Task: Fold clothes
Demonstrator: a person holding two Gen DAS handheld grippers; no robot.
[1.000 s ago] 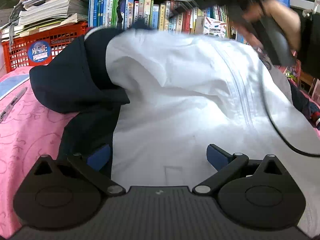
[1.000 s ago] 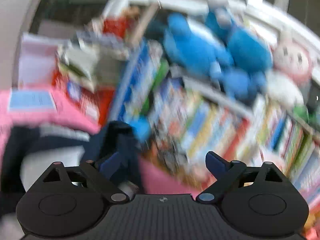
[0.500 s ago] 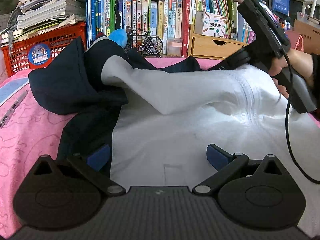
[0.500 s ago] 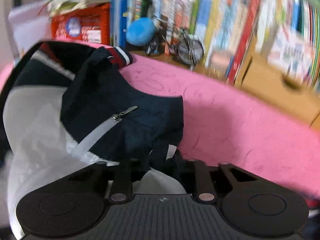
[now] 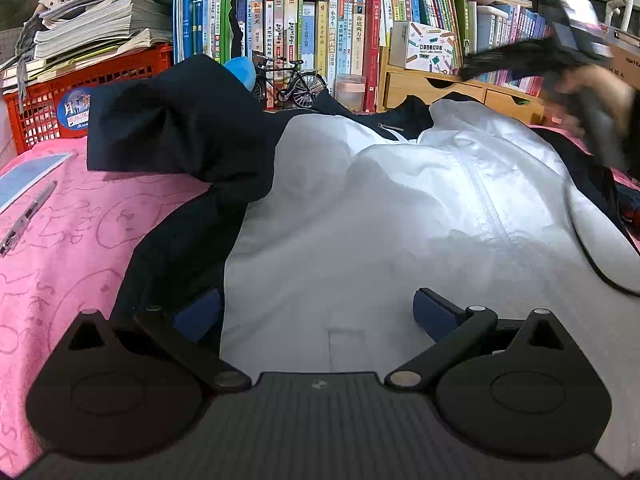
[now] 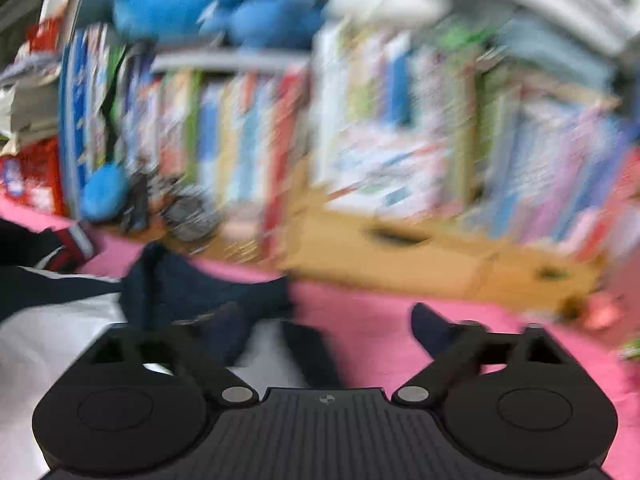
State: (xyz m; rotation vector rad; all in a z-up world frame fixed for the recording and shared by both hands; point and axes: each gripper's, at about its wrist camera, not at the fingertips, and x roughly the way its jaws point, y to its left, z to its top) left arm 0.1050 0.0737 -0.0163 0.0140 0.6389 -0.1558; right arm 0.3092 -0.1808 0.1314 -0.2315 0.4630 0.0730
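A white and navy jacket (image 5: pixel 380 208) lies on the pink cloth (image 5: pixel 68 240), its white front with a zip up and a navy sleeve (image 5: pixel 180 132) bunched at the left. My left gripper (image 5: pixel 320 316) is open low over the jacket's near hem, fingers astride white fabric. My right gripper (image 6: pixel 324 328) is open and empty, above the jacket's far navy edge (image 6: pixel 208 284); the view is blurred. In the left wrist view the right gripper (image 5: pixel 560 52) is raised at the upper right, apart from the cloth.
A bookshelf (image 5: pixel 320 40) with books, a model bicycle (image 5: pixel 292 84) and wooden drawers (image 5: pixel 436 84) lines the back. A red crate (image 5: pixel 80 92) with paper stacks stands at the back left. A pen (image 5: pixel 28 216) and a blue sheet (image 5: pixel 28 176) lie at the left.
My right gripper has let go of the jacket's folded part, opened and lifted up and away. The folded part now lies flat on the jacket. My left gripper has not moved.
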